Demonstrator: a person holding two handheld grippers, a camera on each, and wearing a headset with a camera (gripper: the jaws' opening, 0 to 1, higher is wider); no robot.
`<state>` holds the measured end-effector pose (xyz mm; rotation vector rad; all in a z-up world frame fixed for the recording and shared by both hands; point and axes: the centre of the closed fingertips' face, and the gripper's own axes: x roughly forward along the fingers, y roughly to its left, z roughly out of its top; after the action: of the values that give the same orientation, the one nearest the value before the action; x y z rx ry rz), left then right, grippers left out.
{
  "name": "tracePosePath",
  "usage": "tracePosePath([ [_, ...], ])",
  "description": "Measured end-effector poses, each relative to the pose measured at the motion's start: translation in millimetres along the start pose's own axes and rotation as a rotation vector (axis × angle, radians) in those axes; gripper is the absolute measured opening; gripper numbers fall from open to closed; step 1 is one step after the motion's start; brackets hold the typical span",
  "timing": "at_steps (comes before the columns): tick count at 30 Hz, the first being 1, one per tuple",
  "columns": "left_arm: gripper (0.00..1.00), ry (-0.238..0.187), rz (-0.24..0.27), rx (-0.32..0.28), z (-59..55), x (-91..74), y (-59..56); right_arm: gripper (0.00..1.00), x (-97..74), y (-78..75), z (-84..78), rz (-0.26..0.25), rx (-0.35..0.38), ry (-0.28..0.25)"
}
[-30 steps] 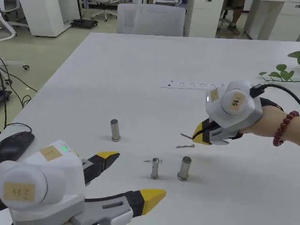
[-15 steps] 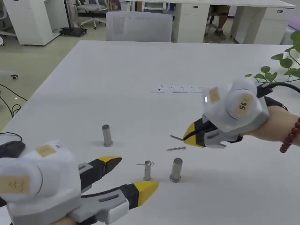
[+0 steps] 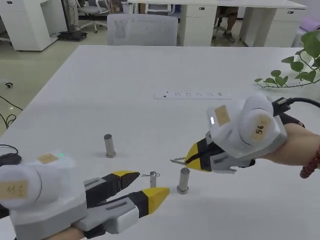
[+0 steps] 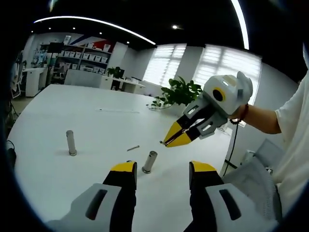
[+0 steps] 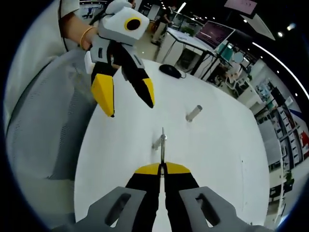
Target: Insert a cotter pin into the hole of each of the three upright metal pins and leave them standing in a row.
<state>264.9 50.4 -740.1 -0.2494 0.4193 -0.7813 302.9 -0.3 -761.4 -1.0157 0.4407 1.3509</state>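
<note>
Three pins stand upright on the white table (image 3: 125, 90). The left pin (image 3: 109, 145) is well apart from the other two, while the middle pin (image 3: 153, 179) and the right pin (image 3: 184, 180) stand near each other. A fitted cotter (image 3: 148, 175) crosses the top of the middle pin, sticking out on both sides.

The right gripper (image 3: 187, 160) hovers above the table just beyond the right pin. Its yellow-tipped jaws are pressed together on a thin held cotter (image 3: 176, 160), which juts out toward the middle pin and touches neither pin. In the right gripper view the held cotter points straight ahead from the closed tips. A pin stands behind its far end — I cannot tell which one.

The left gripper (image 3: 150, 183) sits low at the near left with its jaws spread wide and nothing between them. In the head view its two tips lie on either side of the middle pin; whether either tip touches the pin cannot be told. In the left gripper view the right pin shows beyond the gap between the jaws. A loose cotter (image 4: 133, 148) lies flat on the table just past it, apart from every pin. The left pin stands off to the left in that view, and the right gripper comes in from the right above the table.

Farther back, a power strip (image 3: 192, 94) lies flat on the table — a plant (image 3: 300, 65) reaches in at the right edge.
</note>
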Motion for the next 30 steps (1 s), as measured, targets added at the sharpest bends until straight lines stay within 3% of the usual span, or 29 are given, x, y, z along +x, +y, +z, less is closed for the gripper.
tracePosePath([
  [16,0.31,0.031,-0.055,-0.175,-12.5,8.9,-7.6,0.03,10.7,32.2,24.4,0.049,-0.038,-0.043],
  [30,0.12,0.037,-0.052,-0.248,-16.7,9.8,-7.0,0.03,13.6,43.8,34.6,0.067,-0.052,-0.062],
])
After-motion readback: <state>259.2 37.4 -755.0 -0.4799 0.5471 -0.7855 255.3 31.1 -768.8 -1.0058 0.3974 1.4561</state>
